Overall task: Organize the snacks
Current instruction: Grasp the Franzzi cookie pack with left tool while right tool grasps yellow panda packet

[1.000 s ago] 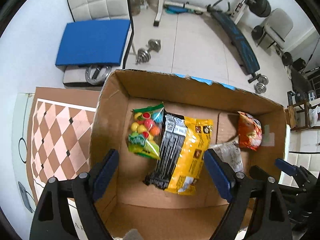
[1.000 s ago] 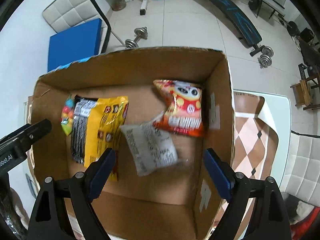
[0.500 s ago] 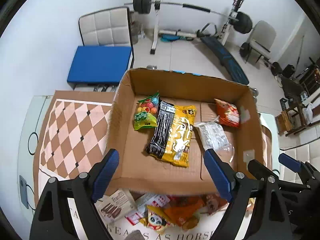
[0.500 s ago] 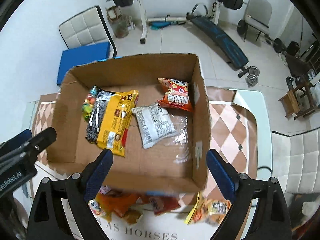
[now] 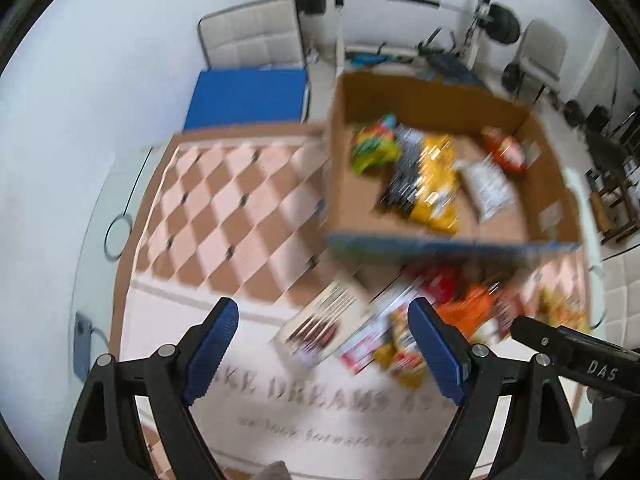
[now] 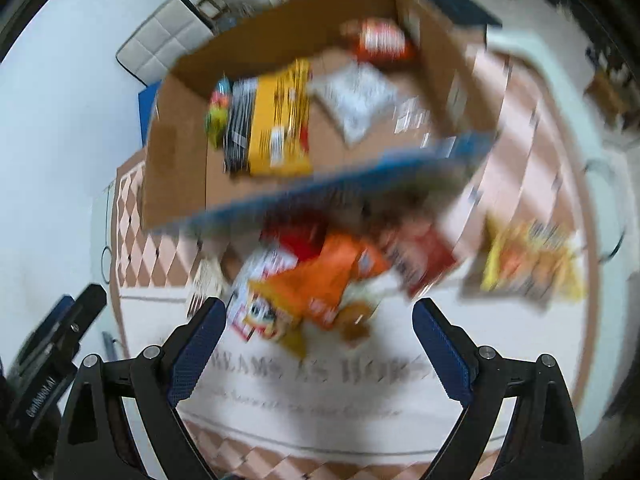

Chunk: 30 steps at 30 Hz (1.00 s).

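**Change since a second ago.** Both of your views were filled by the inside of the cardboard box (image 5: 440, 92); now both have pulled back, so the near wall of the box and the loose pile in front of it show. Both pictures are smeared by motion.

**Left hand-held gripper (image 5: 324, 344).** Jaws spread wide, nothing between the pads. It hangs over the pale lettered mat (image 5: 224, 412) on the desk, above a flat packet with dark stripes (image 5: 320, 320).

**Right hand-held gripper (image 6: 318, 344).** Jaws have just been opening further and stand wide, empty. It hangs above the orange packet (image 6: 324, 280) at the front of the pile.

**Already in the box.**
- green candy bag (image 5: 374, 146), left end
- yellow-and-black bag (image 5: 428, 184), middle
- clear white-printed bag (image 5: 486, 188), just right of it
- small red-orange bag (image 5: 504, 148), far right corner

**Still on the desk, before the box.**
- orange packet, overlapping a red one (image 6: 424, 260)
- yellow bag (image 6: 532, 264), apart to the right
- striped packet, left end

**Reading.** You look to be between deliveries: four packets stowed, several left. Both jaws are free for the next pick; the orange packet is nearest your right.
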Each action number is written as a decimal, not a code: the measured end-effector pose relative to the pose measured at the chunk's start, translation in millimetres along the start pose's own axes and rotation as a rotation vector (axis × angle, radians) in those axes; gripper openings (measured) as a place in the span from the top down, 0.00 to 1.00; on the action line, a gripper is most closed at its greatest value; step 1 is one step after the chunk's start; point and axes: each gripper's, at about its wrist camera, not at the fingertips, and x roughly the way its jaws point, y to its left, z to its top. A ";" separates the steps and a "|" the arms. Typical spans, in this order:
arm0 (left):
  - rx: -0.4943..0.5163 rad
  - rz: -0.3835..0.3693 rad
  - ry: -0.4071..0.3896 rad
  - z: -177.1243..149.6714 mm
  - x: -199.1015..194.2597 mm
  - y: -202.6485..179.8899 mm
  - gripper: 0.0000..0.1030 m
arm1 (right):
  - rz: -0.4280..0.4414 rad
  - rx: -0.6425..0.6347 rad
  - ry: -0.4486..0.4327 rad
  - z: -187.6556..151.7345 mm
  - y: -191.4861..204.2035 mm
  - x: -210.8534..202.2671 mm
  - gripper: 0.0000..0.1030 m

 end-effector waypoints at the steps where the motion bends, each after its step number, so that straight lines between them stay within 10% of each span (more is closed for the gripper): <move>1: -0.001 0.011 0.019 -6.4 7.7 5.9 0.16 | 0.013 0.013 0.028 -8.2 1.7 12.6 0.06; 13: 0.136 0.131 0.157 -34.1 88.7 38.7 0.16 | 0.024 0.092 0.151 -42.8 34.7 123.2 0.13; 17: 0.285 0.064 0.190 -29.3 110.9 22.7 0.16 | -0.015 0.076 0.201 -41.4 40.3 149.9 0.45; 23: 0.463 -0.066 0.272 -19.5 141.3 -6.9 0.15 | -0.003 0.033 0.272 -47.8 24.2 144.2 0.48; 30: 0.446 -0.191 0.374 -9.4 168.7 -20.9 0.16 | 0.019 0.026 0.390 -56.4 2.3 146.3 0.48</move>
